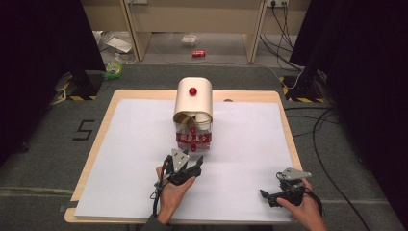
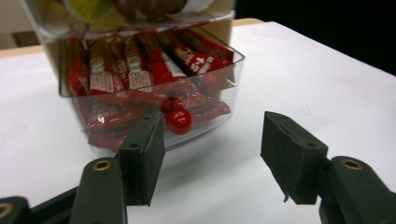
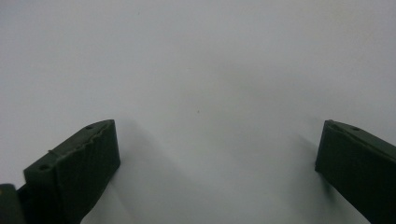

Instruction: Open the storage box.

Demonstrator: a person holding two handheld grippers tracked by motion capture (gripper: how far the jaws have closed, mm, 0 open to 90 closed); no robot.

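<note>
From the high view: at the far middle of the desk [image 1: 250, 144], one cream-lidded snack box [image 1: 193, 103], with one lid knob [image 1: 193, 90] on top and one clear drawer [image 1: 193, 140] at its near foot. Just near of that drawer, the left tongs [image 1: 198, 162], pointing at it; at the near right, well apart, the right tongs [image 1: 265, 196], low over the desk. Two tongs, two red knobs, one box. From the left gripper view: left tongs [image 2: 212, 158] about half open, holding nothing, the drawer knob [image 2: 179, 120] just beyond the left jaw and untouched; inside the drawer [image 2: 219, 93], red packets [image 2: 140, 65], at least five in the upper row, more beneath, too crowded to count. Likely step: working the drawer by its knob; next, calls for centring the jaws on that small round knob, then closing squarely. From the right gripper view: right tongs [image 3: 217, 172] wide open and empty over bare white desk [image 3: 201, 70].
</note>
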